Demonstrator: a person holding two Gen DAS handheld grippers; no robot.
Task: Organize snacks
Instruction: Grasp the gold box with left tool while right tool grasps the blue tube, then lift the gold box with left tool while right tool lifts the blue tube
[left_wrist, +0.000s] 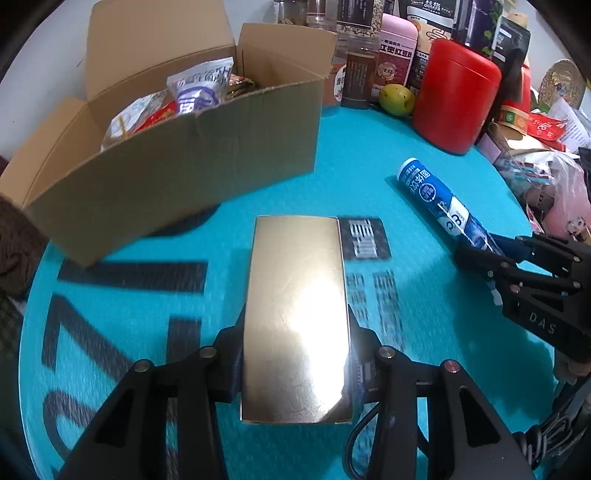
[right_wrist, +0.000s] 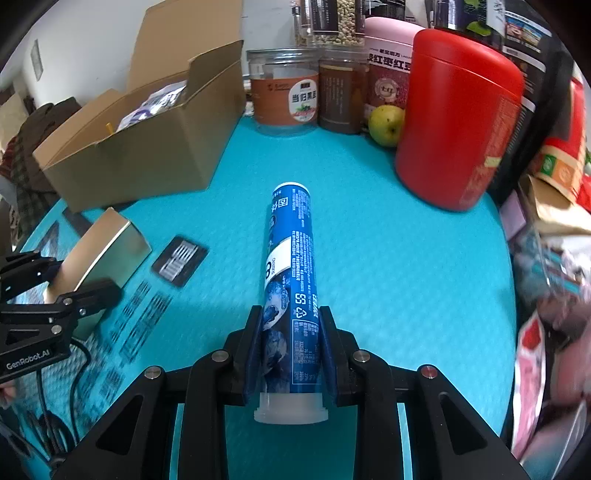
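Observation:
My left gripper (left_wrist: 295, 354) is shut on a shiny gold box (left_wrist: 297, 314), held above the teal mat; it also shows in the right wrist view (right_wrist: 107, 243). My right gripper (right_wrist: 290, 332) is shut on a blue tube (right_wrist: 290, 258) with a white cap, near its cap end; the tube also shows in the left wrist view (left_wrist: 436, 199). An open cardboard box (left_wrist: 177, 162) holding several snack packets (left_wrist: 201, 88) stands at the back left of both grippers, and shows in the right wrist view (right_wrist: 140, 155).
A red canister (left_wrist: 456, 96), a green fruit (left_wrist: 397, 99) and several jars (right_wrist: 284, 92) line the back of the teal mat (right_wrist: 406, 277). Bags and packets (right_wrist: 546, 277) pile up on the right. A small dark packet (right_wrist: 180, 260) lies on the mat.

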